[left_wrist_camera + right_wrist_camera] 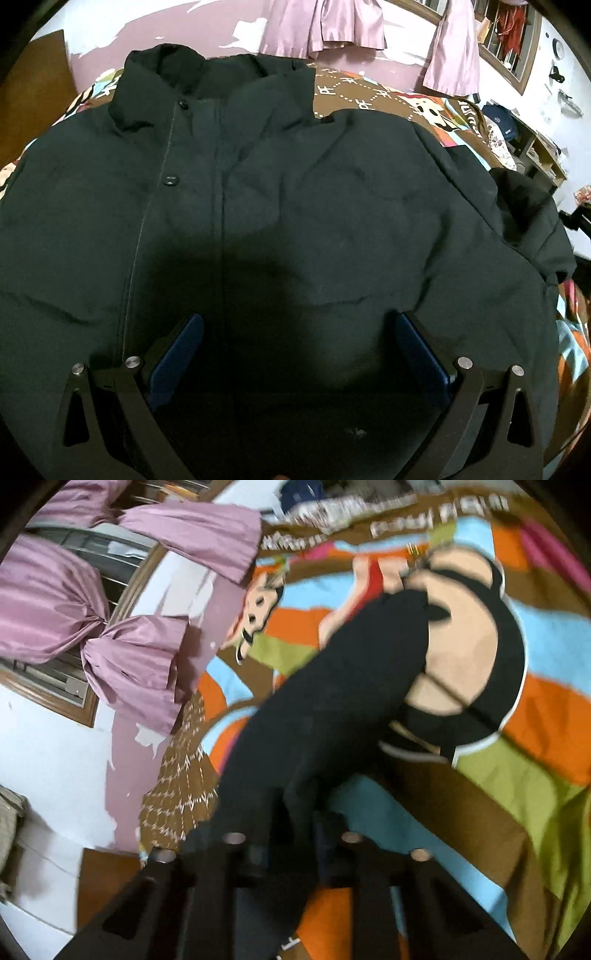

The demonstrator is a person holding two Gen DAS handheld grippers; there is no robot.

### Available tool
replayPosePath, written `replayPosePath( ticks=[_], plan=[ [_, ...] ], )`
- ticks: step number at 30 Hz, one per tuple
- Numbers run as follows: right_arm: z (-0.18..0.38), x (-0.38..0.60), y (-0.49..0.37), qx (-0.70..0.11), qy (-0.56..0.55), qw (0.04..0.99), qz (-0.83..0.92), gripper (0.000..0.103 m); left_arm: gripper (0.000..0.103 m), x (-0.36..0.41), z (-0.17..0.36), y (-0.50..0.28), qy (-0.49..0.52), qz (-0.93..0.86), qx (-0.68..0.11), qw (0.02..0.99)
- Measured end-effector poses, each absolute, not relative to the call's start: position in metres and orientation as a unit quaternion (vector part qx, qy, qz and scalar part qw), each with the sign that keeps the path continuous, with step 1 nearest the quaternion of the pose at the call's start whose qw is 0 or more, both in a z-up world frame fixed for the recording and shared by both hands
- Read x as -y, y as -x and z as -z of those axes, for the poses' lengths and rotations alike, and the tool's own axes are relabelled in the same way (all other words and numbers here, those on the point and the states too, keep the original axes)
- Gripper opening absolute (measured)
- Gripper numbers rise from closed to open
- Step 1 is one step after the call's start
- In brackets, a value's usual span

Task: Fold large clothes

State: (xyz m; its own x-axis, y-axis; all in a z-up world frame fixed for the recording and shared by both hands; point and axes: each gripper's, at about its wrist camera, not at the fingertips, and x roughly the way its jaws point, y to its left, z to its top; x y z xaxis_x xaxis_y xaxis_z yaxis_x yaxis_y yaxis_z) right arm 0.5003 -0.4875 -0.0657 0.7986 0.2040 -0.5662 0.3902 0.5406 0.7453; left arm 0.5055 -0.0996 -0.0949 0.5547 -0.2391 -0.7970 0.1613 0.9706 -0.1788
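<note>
Jaws of the left gripper (299, 332) were spread wide, its blue pads (177, 360) set well apart over the lower front of a dark padded jacket (332, 206), with nothing held between them. The jacket was laid front-up on a bed covered by a bright cartoon-print bedspread (369, 98), its stand-up collar (173, 66) pointed toward the far wall and two snap buttons (170, 181) showing along the closed placket. One sleeve was seen trailing off toward the right-hand edge of the bed.

The right gripper (291, 812) was drawn in close, its fingers pinched together on a fold of black fabric (332, 701), apparently a sleeve of the same jacket, which was stretched away from it across the bedspread (535, 709); the right wrist view was blurred, so the exact grip point could not be made out. Pink tied-back curtains (122, 653) were seen hanging at a wood-framed window (79, 705).
</note>
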Motion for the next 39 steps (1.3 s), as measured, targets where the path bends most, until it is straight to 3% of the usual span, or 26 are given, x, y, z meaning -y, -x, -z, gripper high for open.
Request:
replayPosePath(
  ticks=[5, 11, 16, 21, 25, 28, 36, 39],
  plan=[
    [-0.009, 0.431, -0.515, -0.284, -0.313, 0.905, 0.052, 0.008, 0.101, 0.059, 0.061, -0.502, 0.063, 0.131, -0.495, 0.857],
    [-0.08, 0.247, -0.506, -0.242, 0.01, 0.968, -0.07, 0.008, 0.101, -0.043, -0.006, -0.461, 0.094, 0.082, -0.452, 0.883],
    [-0.028, 0.092, -0.449, -0.253, 0.265, 0.907, -0.207, 0.008, 0.101, -0.141, -0.022, -0.419, 0.178, 0.014, -0.422, 0.889],
    [0.07, 0.032, -0.389, -0.295, 0.42, 0.816, -0.267, 0.009, 0.101, -0.177, -0.019, -0.401, 0.24, -0.002, -0.388, 0.89],
    [0.108, 0.047, -0.37, -0.346, 0.413, 0.797, -0.273, 0.054, 0.101, -0.169, -0.007, -0.399, 0.259, 0.023, -0.381, 0.887],
    [0.103, 0.083, -0.367, -0.35, 0.35, 0.826, -0.27, 0.076, 0.101, -0.137, -0.017, -0.403, 0.209, 0.054, -0.367, 0.905],
    [0.087, 0.176, -0.4, -0.376, 0.143, 0.903, -0.15, 0.084, 0.101, -0.012, -0.031, -0.43, 0.072, 0.141, -0.348, 0.924],
    [0.09, 0.193, -0.41, -0.381, 0.12, 0.911, -0.103, 0.084, 0.101, 0.046, -0.03, -0.454, 0.008, 0.159, -0.346, 0.925]
  ],
)
